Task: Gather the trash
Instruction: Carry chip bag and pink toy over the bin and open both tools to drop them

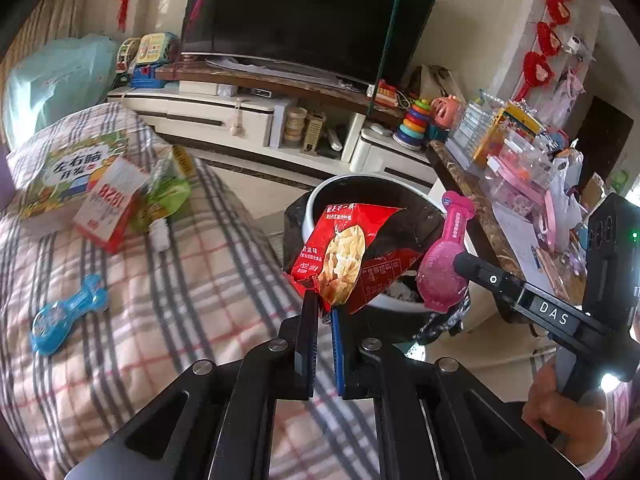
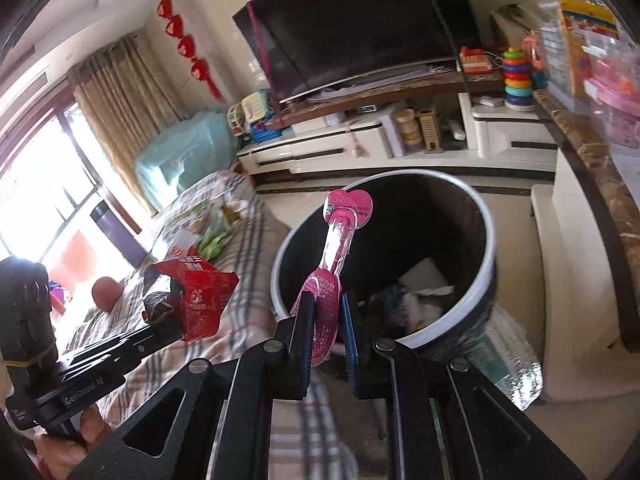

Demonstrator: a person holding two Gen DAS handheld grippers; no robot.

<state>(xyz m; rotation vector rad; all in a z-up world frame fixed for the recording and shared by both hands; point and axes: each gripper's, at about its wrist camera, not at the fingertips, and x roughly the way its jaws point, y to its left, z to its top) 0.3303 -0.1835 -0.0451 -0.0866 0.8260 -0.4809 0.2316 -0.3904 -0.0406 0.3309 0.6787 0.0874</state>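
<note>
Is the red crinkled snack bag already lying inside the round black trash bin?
No, the red crinkled snack bag is pinched in the left claw, held up before the round black trash bin.

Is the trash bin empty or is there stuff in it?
Not empty: the trash bin has crumpled trash at its bottom.

Dark TV screen (image 1: 312,16) on a brown shelf over a white media cabinet (image 1: 240,114). Stacking-ring toy (image 1: 412,124) at the cabinet's right end. Plaid blanket (image 1: 168,304) carries a children's book (image 1: 68,172) at its far left. Red hanging ornaments (image 2: 188,48) beside tan curtains (image 2: 120,120).
</note>
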